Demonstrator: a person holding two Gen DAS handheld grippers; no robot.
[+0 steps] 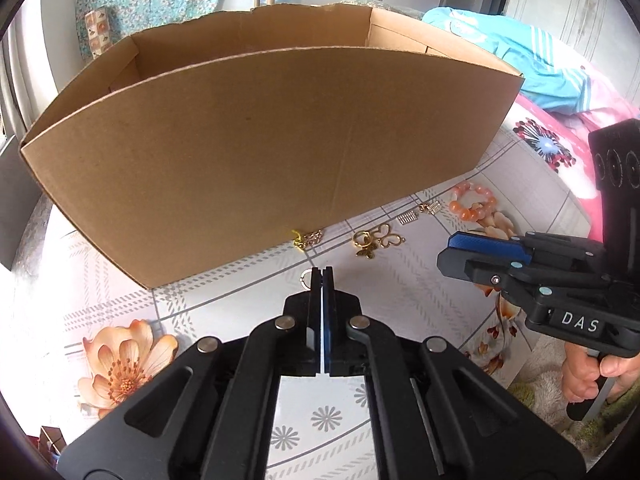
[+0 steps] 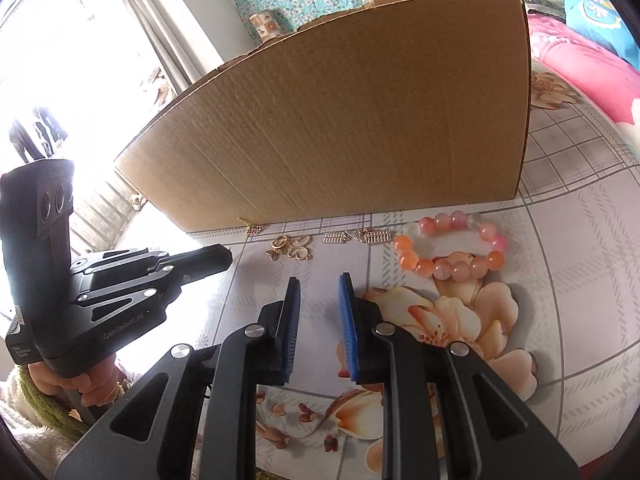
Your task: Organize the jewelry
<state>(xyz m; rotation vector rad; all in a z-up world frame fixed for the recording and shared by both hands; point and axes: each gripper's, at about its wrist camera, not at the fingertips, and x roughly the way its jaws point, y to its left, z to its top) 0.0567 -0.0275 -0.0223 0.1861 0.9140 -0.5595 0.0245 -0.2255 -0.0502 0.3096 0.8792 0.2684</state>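
Note:
My left gripper [image 1: 322, 271] is shut, and a small silver ring [image 1: 305, 279] pokes out at its tip, above the table. It also shows in the right wrist view [image 2: 224, 258]. My right gripper [image 2: 319, 280] is open and empty, low over the table; it also shows in the left wrist view [image 1: 452, 250]. Jewelry lies along the front of a cardboard box [image 1: 256, 152]: a gold chain with a yellow tag [image 1: 306, 237], gold butterfly charms [image 1: 378, 240], two silver spring pieces [image 2: 356, 237], and a pink and orange bead bracelet [image 2: 450, 248].
The table wears a white floral cloth [image 1: 124, 364]. The open box [image 2: 340, 120] fills the middle and blocks what lies behind it. Pink and blue bedding [image 1: 560, 72] lies to the right. A bright window [image 2: 60, 60] is on the left.

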